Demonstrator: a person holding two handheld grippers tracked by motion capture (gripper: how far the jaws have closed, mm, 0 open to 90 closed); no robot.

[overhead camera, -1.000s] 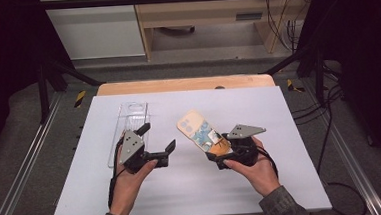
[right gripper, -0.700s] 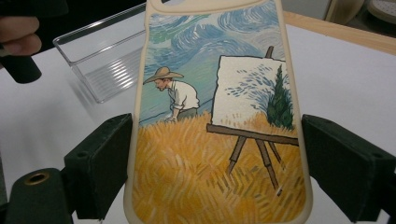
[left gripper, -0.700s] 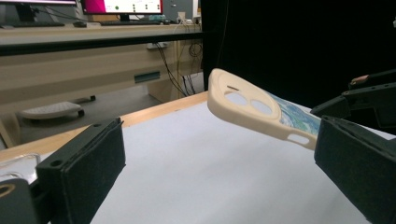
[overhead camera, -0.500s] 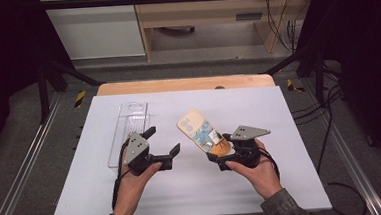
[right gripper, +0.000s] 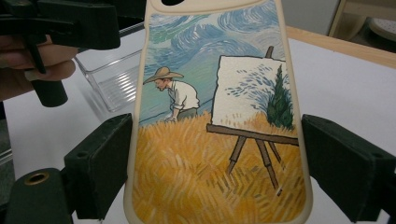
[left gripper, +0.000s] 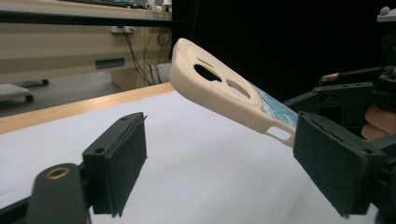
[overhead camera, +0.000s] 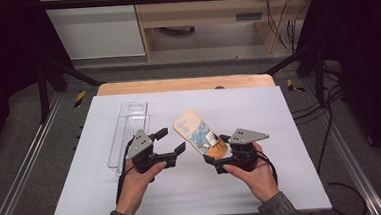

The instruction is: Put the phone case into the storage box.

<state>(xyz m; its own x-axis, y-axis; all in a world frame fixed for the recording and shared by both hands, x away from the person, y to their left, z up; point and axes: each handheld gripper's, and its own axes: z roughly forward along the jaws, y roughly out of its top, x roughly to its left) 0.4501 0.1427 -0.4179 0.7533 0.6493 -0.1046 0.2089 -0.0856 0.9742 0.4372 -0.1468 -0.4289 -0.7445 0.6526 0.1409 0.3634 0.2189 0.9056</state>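
Note:
A cream phone case [overhead camera: 197, 132] with a painted scene of a man in a straw hat and an easel [right gripper: 210, 116] is held tilted above the white table. My right gripper [overhead camera: 216, 149] is shut on its lower end, a pad against each long edge [right gripper: 215, 172]. My left gripper [overhead camera: 173, 140] stands open just left of the case. Its jaws have just been closing, with nothing pressed between them [left gripper: 224, 161]. The case's camera end [left gripper: 219, 93] hangs beyond them, close to the right pad [left gripper: 327, 158].
A clear plastic tray [overhead camera: 130, 133] lies lengthwise at the left, behind the left hand, also in the right gripper view [right gripper: 112, 77]. A white mat [overhead camera: 279, 112] covers the table, with a wooden strip [overhead camera: 187, 84] along the far edge.
The left gripper has edged a little right toward the case, and its jaws stand narrower than before. The right gripper and the case have kept still.

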